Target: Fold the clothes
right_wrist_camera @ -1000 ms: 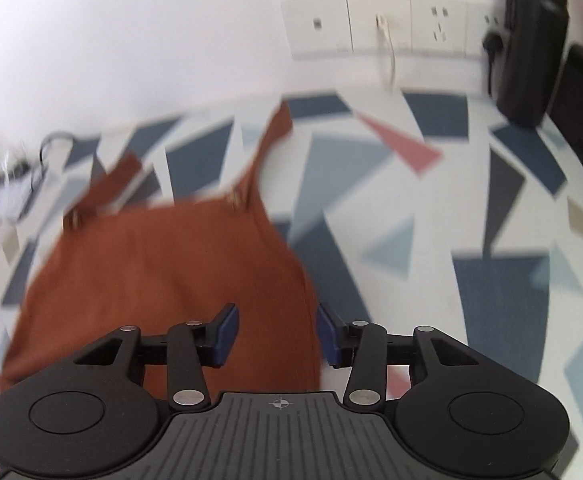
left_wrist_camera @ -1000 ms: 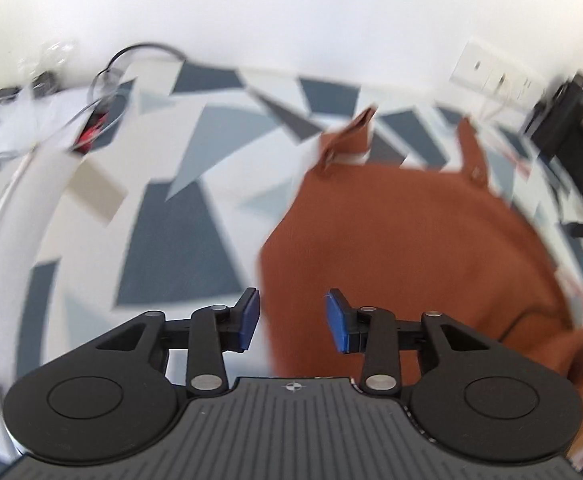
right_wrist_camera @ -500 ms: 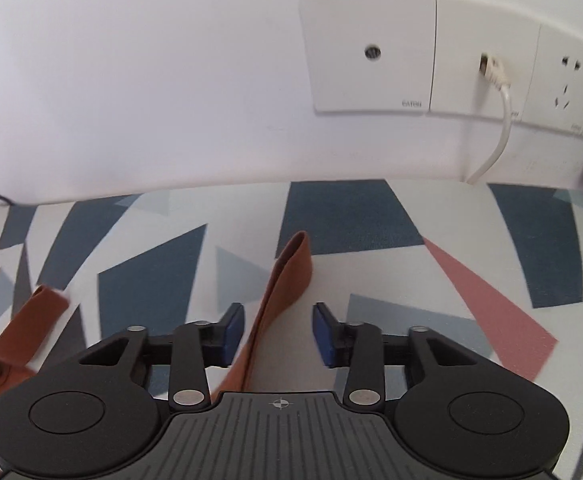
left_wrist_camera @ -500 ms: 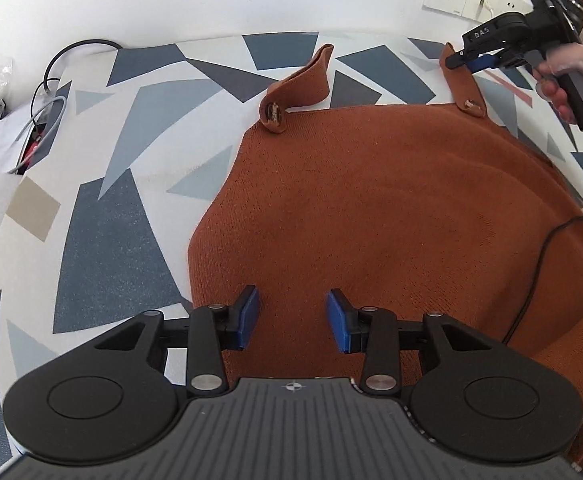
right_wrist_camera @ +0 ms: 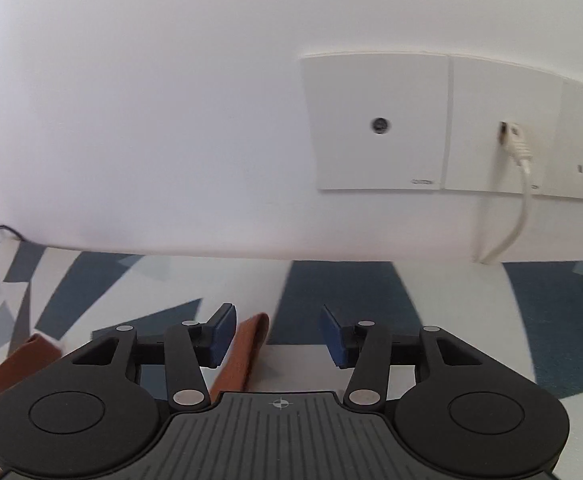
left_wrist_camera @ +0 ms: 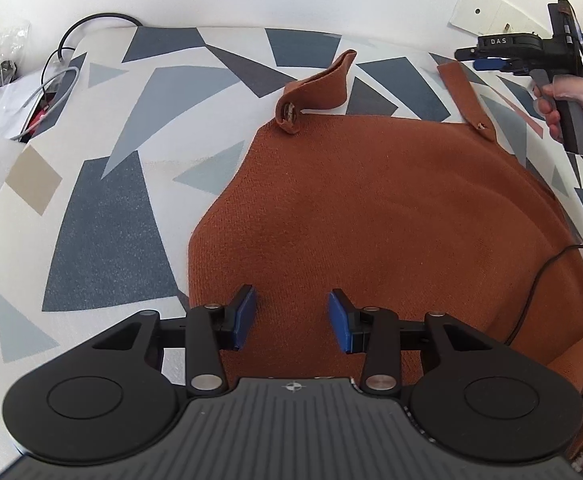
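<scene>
Rust-orange knit garment (left_wrist_camera: 391,216) lies spread flat on a tablecloth (left_wrist_camera: 103,216) printed with grey and blue triangles; its far strap on the left (left_wrist_camera: 319,84) curls over at the buttoned end, while the other strap (left_wrist_camera: 461,92) runs straight toward the wall; the left gripper (left_wrist_camera: 291,316) hovers above the near edge of the cloth with its blue pads spread, holding nothing; the right gripper (right_wrist_camera: 277,334), held in a hand (left_wrist_camera: 571,108), sits low over the straight strap's tip (right_wrist_camera: 247,344), jaws spread apart, facing white wall sockets (right_wrist_camera: 379,124).
</scene>
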The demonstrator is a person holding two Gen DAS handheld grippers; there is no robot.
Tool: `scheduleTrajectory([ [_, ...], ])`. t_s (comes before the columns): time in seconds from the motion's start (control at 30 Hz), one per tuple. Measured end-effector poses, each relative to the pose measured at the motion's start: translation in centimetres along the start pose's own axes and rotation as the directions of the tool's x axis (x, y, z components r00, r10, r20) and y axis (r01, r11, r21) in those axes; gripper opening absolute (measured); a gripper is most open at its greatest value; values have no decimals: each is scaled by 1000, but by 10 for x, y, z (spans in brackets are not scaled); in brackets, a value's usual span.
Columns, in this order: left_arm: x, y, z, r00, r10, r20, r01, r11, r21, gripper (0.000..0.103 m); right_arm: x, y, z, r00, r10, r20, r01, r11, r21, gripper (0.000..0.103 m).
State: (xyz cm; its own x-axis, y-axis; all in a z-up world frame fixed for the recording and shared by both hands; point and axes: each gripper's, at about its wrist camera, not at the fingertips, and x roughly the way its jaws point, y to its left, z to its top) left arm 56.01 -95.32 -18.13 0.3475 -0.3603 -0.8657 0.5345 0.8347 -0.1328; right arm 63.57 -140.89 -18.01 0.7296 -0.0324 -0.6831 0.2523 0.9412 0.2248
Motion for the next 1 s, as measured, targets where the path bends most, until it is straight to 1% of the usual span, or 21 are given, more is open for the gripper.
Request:
scheduleTrajectory([
  [0.03,0,1,0,1000,-3,1,3,1000,-5,41,-2,-5,-1,1000,-22,4,22,1000,16,44],
  [0.1,-1,4,0,1000,-12,3,12,1000,-18,41,-12,-10,-3,999,27,18,-27,999,29,44],
  [0.13,-1,5,0,1000,-18,3,18,1000,-24,41,-14,-6,-5,999,49,6,-49,999,4,44],
  [0.2,-1,7,1,1000,-27,5,27,999,-32,41,-13,5,-8,998,52,-46,-56,993,-105,44],
  [0.27,-1,7,0,1000,-27,6,27,999,-32,41,-2,15,-13,994,11,-109,-29,986,-162,46],
  [0.33,-1,5,1,1000,-20,5,20,999,-25,41,16,11,-16,981,-53,-189,33,993,-111,45],
  [0.37,-1,4,0,1000,-18,5,18,1000,-23,41,11,14,-17,986,-61,-153,49,996,-81,44],
  [0.43,-1,4,0,1000,-18,7,18,1000,-25,41,7,26,-15,991,-24,-131,15,998,-65,41],
  [0.47,-1,5,0,1000,-19,10,20,999,-29,41,5,37,-14,993,13,-119,-22,997,-75,41],
  [0.5,-1,6,0,1000,-22,12,23,999,-32,41,5,52,-15,990,65,-123,-78,992,-101,41],
  [0.53,-1,6,0,1000,-25,14,26,999,-35,41,5,66,-15,985,117,-130,-134,983,-126,41],
  [0.6,-1,8,-1,999,-31,18,32,998,-45,41,10,96,-18,960,216,-180,-246,956,-163,41],
  [0.67,-2,10,-1,999,-40,22,42,997,-66,41,16,131,-20,944,255,-210,-307,912,-273,39],
  [0.73,-2,13,-1,998,-52,25,53,995,-85,41,22,157,-22,951,234,-200,-298,860,-414,39],
  [0.77,-2,14,-1,998,-56,27,58,994,-91,41,26,165,-20,951,234,-201,-303,835,-460,39],
  [0.87,-3,15,-2,997,-62,36,66,992,-104,41,38,180,-15,943,249,-219,-326,818,-474,39],
  [0.9,-3,16,-3,997,-63,40,67,992,-111,41,42,185,-14,941,254,-225,-334,812,-479,37],
  [0.93,-3,16,-3,997,-64,45,68,991,-118,42,46,190,-12,938,258,-231,-341,806,-483,31],
  [0.97,-4,16,-4,997,-64,47,69,990,-122,42,50,195,-10,935,263,-237,-349,800,-488,20],
  [1.0,-4,16,-4,997,-64,50,70,990,-124,42,54,200,-9,932,268,-243,-356,794,-492,14],
])
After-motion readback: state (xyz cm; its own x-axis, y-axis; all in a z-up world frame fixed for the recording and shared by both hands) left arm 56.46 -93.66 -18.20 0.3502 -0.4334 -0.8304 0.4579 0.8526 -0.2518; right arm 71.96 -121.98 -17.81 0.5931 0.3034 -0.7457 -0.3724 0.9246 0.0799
